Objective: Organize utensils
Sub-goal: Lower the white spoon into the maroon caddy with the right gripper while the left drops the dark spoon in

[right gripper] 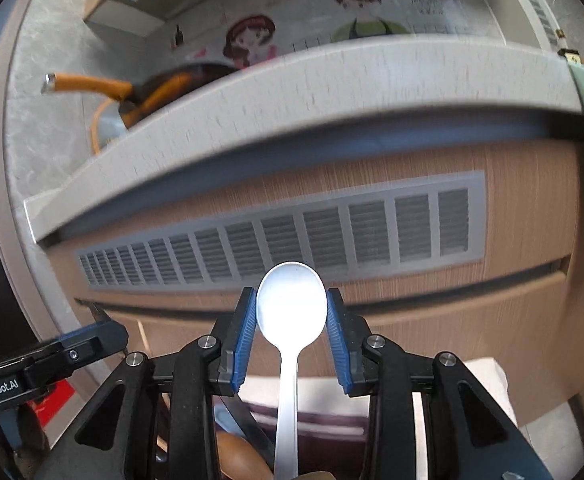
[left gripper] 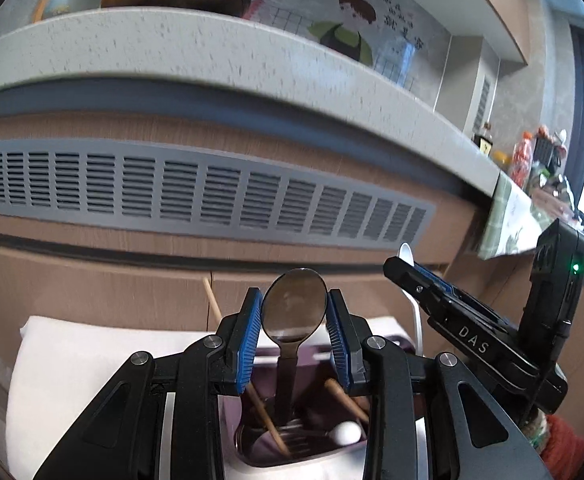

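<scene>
Metal spoon (left gripper: 294, 306) pinched at the bowl by left gripper (left gripper: 294, 336), jaws partly closed on it, handle hanging down into purple utensil bin (left gripper: 292, 454); white plastic spoon (right gripper: 291, 308) clamped the same way in right gripper (right gripper: 291, 338); bin sits on white cloth (left gripper: 84, 364), holding wooden chopsticks (left gripper: 270, 420) and other utensils, near cabinet front (left gripper: 92, 296).
</scene>
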A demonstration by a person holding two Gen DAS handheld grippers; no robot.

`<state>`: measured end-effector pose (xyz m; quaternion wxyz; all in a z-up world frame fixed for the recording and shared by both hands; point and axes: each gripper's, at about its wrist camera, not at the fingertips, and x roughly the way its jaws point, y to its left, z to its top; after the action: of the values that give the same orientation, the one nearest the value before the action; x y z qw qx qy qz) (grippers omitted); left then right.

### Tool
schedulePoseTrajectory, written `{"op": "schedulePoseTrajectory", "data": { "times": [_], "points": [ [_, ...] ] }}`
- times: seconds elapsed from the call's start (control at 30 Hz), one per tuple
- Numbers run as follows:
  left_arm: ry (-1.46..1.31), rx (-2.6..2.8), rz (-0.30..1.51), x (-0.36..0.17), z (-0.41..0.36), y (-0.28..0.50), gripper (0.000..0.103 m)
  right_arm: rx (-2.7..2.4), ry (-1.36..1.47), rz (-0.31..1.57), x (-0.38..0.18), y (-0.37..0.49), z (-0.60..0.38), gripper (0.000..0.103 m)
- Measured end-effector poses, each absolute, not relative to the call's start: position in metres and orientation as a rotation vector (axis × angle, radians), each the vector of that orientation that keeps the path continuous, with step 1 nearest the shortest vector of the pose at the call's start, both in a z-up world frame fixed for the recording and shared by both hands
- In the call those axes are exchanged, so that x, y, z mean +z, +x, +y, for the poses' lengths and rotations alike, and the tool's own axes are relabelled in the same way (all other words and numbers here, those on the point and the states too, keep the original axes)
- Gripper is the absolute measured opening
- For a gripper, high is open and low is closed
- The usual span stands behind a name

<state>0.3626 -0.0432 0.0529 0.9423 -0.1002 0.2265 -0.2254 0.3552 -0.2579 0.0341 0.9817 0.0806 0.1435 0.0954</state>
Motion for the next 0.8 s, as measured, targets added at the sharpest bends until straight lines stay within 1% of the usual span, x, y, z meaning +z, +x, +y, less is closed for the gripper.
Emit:
{"op": "schedulePoseTrajectory", "data": {
  "times": [0.17, 0.27, 0.33, 0.4, 0.47, 0.5, 0.57, 0.63, 0.8],
  "points": [
    [-0.251, -0.472, 0.525, 0.037, -0.045, 0.364, 0.034, 0.175, 0.125, 0.339, 0.013, 0.345, -0.255, 0.032],
    [-0.259, -0.461, 0.529, 0.032, -0.041, 0.356, 0.038, 0.171, 0.096, 0.366, 0.000, 0.335, -0.253, 0.032],
    [-0.260, -0.454, 0.534, 0.032, -0.037, 0.349, 0.044, 0.159, 0.081, 0.375, -0.004, 0.327, -0.254, 0.032],
    [-0.260, -0.439, 0.531, 0.038, -0.034, 0.340, 0.061, 0.199, 0.083, 0.391, -0.003, 0.328, -0.256, 0.034],
    [-0.251, -0.420, 0.510, 0.045, -0.031, 0.326, 0.069, 0.246, 0.102, 0.491, -0.003, 0.334, -0.259, 0.034],
    [-0.242, -0.407, 0.489, 0.049, -0.028, 0.316, 0.072, 0.249, 0.117, 0.512, -0.003, 0.332, -0.261, 0.034],
    [-0.216, -0.369, 0.458, 0.055, -0.024, 0.298, 0.077, 0.240, 0.116, 0.495, 0.000, 0.317, -0.264, 0.036],
    [-0.194, -0.319, 0.445, 0.057, -0.021, 0.281, 0.079, 0.219, 0.098, 0.478, 0.002, 0.299, -0.266, 0.038],
    [-0.127, -0.173, 0.401, 0.046, -0.018, 0.213, 0.079, 0.201, 0.045, 0.421, 0.007, 0.225, -0.263, 0.038]
  ]
}}
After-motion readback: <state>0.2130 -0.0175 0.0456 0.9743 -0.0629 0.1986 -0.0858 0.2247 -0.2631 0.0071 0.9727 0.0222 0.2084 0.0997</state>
